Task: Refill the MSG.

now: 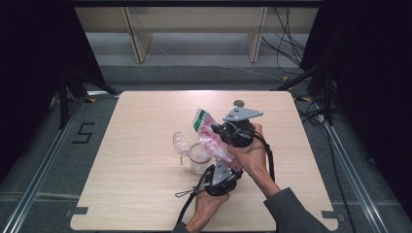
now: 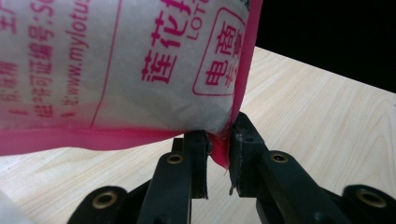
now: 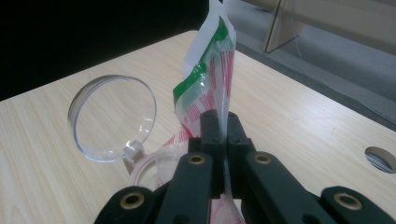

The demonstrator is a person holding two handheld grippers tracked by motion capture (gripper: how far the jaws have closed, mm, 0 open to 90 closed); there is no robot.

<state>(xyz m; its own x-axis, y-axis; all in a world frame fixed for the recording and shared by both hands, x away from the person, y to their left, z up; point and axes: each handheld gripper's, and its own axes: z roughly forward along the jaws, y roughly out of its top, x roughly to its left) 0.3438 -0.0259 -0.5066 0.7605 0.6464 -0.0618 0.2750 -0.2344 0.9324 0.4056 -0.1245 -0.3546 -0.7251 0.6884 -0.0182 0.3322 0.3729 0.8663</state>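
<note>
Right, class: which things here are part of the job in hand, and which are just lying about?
In use:
- plastic bag, pinched by both
- left hand-held gripper
- right hand-held gripper
- clear jar with its open lid, under the bag

Lying about:
- cables on the floor
- wooden frame behind the table

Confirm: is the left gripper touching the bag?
Touching. In the left gripper view, the left gripper has its jaws pinched on the pink bottom corner of the bag, with the film squeezed between them.
</note>
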